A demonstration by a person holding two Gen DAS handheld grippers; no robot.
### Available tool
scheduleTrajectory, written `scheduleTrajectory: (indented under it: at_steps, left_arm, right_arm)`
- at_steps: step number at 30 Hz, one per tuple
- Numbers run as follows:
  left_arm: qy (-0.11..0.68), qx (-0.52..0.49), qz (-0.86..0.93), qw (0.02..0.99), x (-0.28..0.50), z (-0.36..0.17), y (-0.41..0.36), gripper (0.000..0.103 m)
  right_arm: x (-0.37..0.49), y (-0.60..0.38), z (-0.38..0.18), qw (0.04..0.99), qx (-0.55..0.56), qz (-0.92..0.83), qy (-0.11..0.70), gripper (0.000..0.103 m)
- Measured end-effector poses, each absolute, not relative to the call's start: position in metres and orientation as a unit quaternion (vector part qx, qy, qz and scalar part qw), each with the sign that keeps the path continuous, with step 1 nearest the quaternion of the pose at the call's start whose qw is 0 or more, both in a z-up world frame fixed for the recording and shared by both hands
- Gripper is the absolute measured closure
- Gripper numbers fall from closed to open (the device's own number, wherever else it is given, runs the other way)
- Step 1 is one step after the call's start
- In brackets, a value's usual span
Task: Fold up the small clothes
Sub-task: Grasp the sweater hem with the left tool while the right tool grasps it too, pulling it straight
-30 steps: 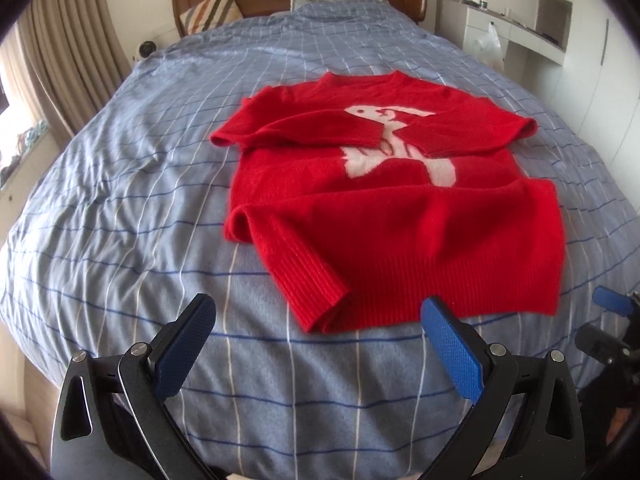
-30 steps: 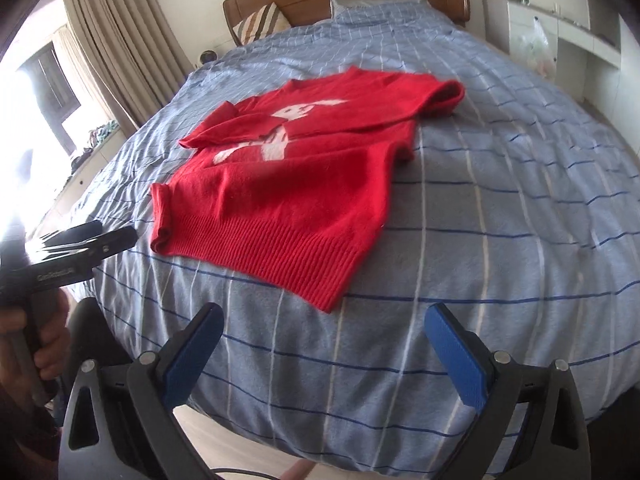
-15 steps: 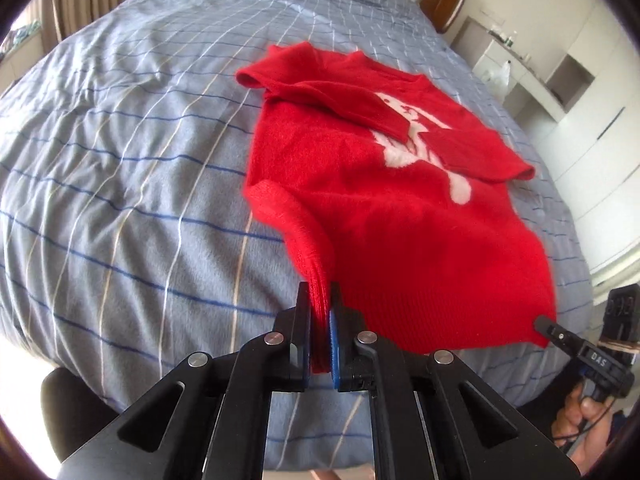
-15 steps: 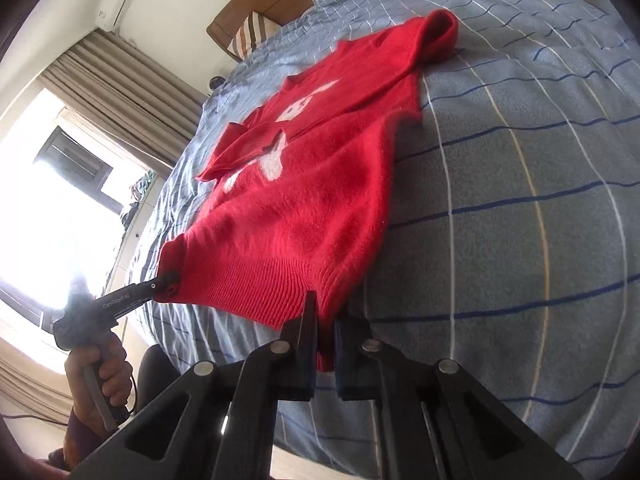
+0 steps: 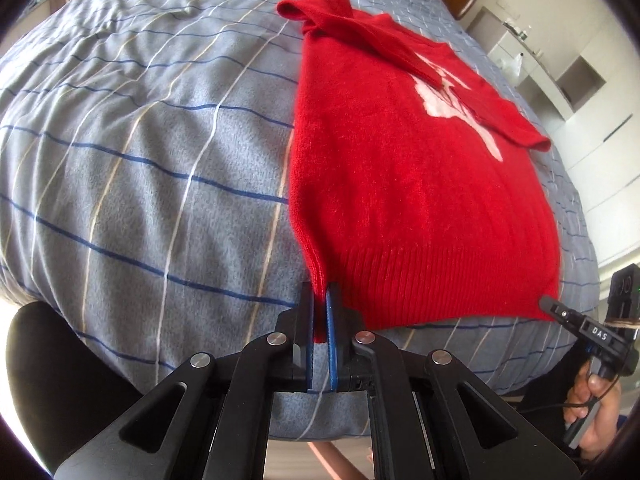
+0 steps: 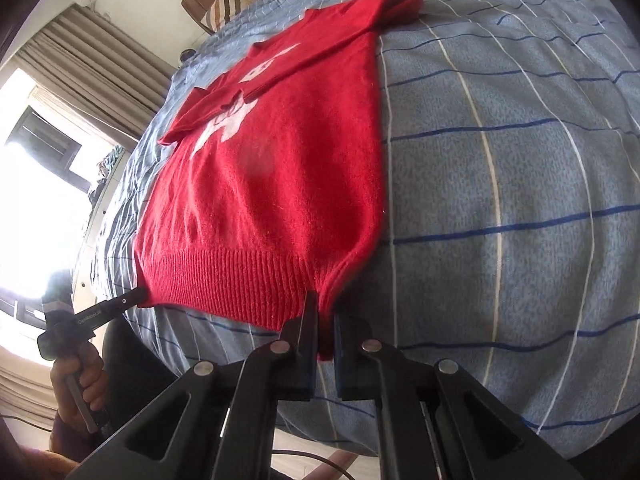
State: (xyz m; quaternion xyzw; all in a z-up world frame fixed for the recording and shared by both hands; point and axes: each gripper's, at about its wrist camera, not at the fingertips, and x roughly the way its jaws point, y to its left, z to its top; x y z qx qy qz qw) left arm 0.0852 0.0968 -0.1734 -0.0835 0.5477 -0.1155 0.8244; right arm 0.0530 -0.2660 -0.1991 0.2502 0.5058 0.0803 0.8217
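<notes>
Where ribbed hem (image 5: 432,280) corners bunch: fuzzy red sweater (image 5: 400,168), each hand-held gripper (image 5: 320,308) (image 6: 326,322) clamped on knit.

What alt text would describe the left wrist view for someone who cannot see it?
The left gripper has its jaws shut on a bottom corner of a red sweater lying flat on a blue checked bedspread. The right gripper pinches the other corner.

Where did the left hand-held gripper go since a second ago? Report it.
Yes. The left hand-held gripper came down toward the bed, which now looms larger, and shut on the red sweater hem corner.
</notes>
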Motion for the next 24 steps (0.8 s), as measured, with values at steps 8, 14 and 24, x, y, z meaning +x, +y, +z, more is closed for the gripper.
scheduleTrajectory:
  at_steps: [8, 14, 24]
  left_arm:
    - [0.557, -0.065, -0.052, 0.826, 0.089, -0.187, 0.091, 0.101]
    - [0.543, -0.055, -0.054, 0.836, 0.086, -0.191, 0.090, 0.100]
    - [0.516, -0.023, -0.050, 0.855, 0.076, -0.190, 0.083, 0.096]
  right_arm:
    - [0.049, -0.269, -0.205, 0.818, 0.219, 0.008, 0.532, 0.098]
    - [0.052, -0.264, -0.213, 0.828, 0.205, 0.006, 0.522, 0.098]
    - [0.032, -0.261, -0.212, 0.862, 0.185, 0.016, 0.472, 0.094]
